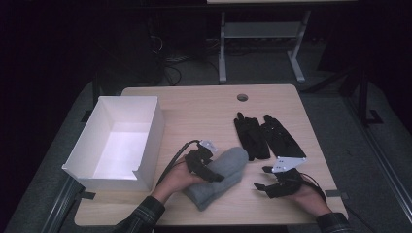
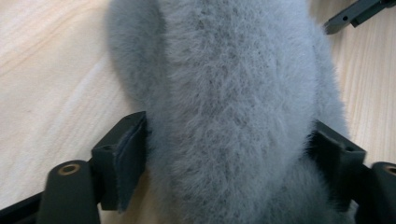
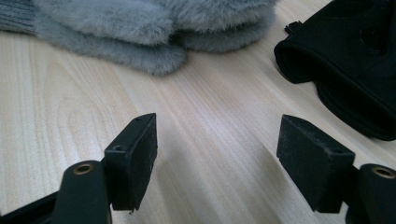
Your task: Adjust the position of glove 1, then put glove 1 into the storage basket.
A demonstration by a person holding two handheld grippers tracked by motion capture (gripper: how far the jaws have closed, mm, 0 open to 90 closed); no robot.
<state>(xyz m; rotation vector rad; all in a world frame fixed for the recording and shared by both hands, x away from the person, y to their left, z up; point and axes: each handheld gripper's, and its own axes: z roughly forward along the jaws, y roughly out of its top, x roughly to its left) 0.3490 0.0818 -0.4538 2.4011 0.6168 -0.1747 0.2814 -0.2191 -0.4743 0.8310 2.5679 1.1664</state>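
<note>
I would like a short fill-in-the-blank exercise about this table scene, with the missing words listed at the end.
1. The left gripper has its jaws around the grey ____ mittens.
2. The right gripper has ____ between its jaws.
3. The black gloves lie to the ____ of the mittens in the high view.
4. The white box contains ____.

Missing words: fluffy; nothing; right; nothing

On the table, box left, mittens centre — gloves behind them, to the right.
</note>
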